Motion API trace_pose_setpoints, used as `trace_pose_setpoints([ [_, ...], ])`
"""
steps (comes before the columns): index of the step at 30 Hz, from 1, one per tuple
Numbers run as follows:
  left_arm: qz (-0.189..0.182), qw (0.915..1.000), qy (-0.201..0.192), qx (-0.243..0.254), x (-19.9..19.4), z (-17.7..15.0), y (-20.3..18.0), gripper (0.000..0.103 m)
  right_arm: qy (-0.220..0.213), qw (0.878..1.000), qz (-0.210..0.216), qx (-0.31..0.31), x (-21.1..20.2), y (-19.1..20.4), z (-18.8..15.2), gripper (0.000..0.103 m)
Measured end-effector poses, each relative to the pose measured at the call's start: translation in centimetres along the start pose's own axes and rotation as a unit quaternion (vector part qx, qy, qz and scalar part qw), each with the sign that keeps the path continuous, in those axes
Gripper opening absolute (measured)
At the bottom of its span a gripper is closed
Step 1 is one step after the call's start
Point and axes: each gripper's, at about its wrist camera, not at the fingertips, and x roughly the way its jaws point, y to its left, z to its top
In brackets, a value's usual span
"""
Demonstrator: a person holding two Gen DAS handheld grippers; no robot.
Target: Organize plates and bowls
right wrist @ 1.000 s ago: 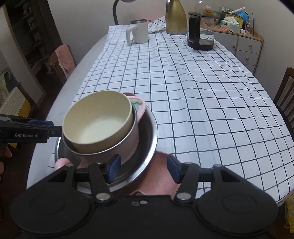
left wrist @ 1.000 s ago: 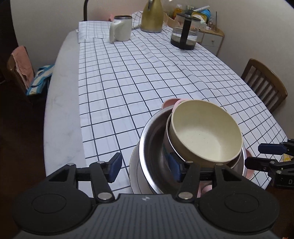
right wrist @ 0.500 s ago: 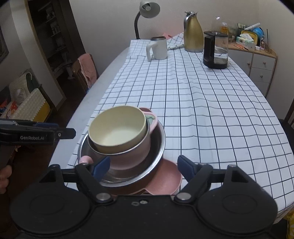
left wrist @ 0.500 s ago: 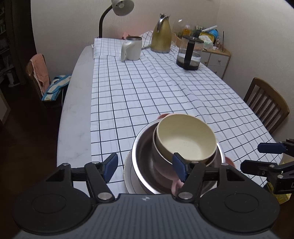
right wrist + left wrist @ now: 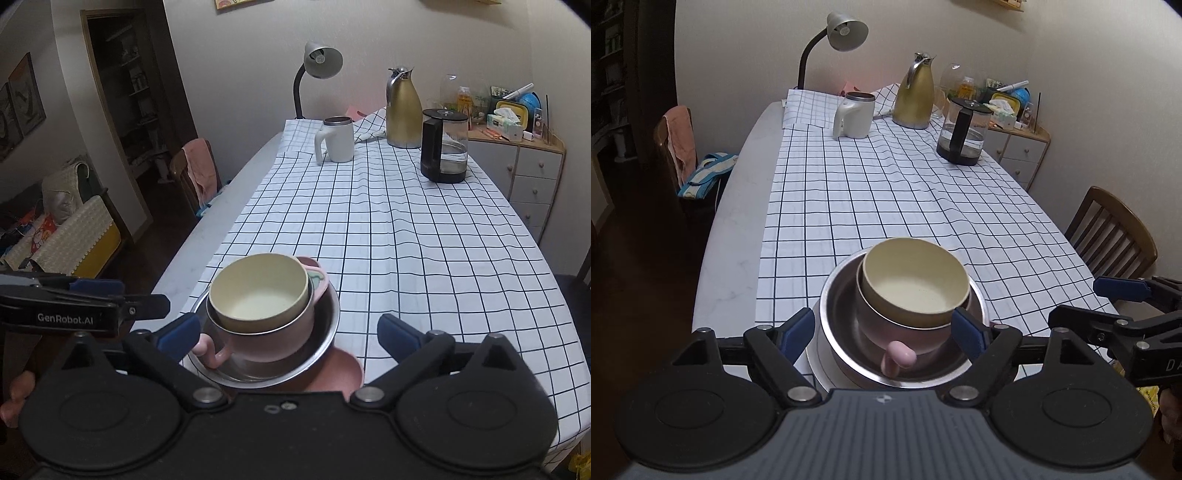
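With both the left gripper point(image 5: 884, 330) and right gripper point(image 5: 288, 332), jaws just spread and empty, a clean retreat means clearing the nested stack's cream bowl point(image 5: 916, 282) without nudging it.

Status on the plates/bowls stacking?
Looks done: cream bowl sits in pink handled cup, in steel bowl, over pink plate. In hand: nothing; left tool and right tool have just been opening, clear of the stack. Nothing loose visible.
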Motion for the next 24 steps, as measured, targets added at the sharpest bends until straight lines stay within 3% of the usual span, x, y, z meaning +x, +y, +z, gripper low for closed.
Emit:
trace_pose_setpoints([
  [4,0.005,1.0000,-0.004,-0.006,-0.3,-0.5,-0.9,0.103,-0.009,1.000,-0.003,0.001,-0.7,-0.4,-0.2,0.103],
  [24,0.022,0.9994,-0.018,-0.022,-2.4,-1.8,-4.6,0.103,0.002,0.999,0.025,0.026,-2.9,-3.0,-1.2,0.103],
])
